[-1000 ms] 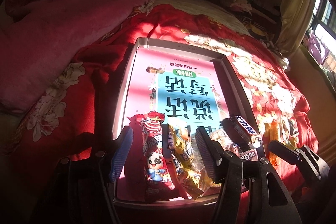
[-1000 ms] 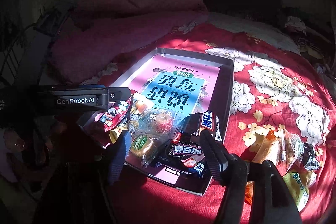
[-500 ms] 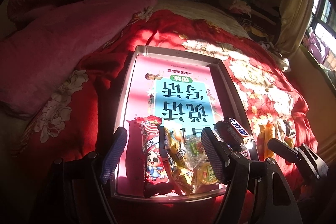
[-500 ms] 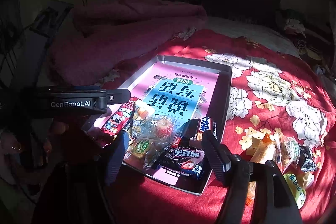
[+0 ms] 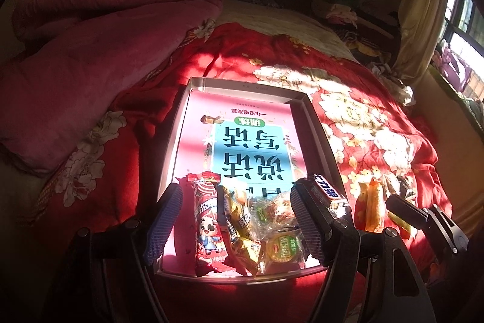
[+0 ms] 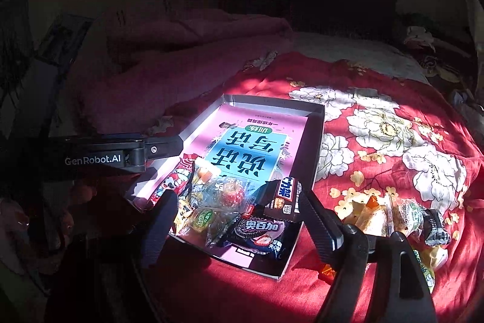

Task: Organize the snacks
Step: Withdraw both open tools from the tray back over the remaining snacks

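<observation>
Right hand-held gripper: was seen spread wide, nothing clamped, poised above the near corner of the box.
Left hand-held gripper: likewise held open and empty, over the box's near end.
Snacks in box: a panda-print red stick, a chocolate bar and a dark cookie pack were found crowded at that end.
Loose snacks: were left on the red bedspread, just off the right gripper's right finger (outside the box).
Key relation: the pile lay to the right, so the right gripper was judged nearer.
Long axis: an orange-yellow stick was seen pointing away, roughly along the fingers.
</observation>
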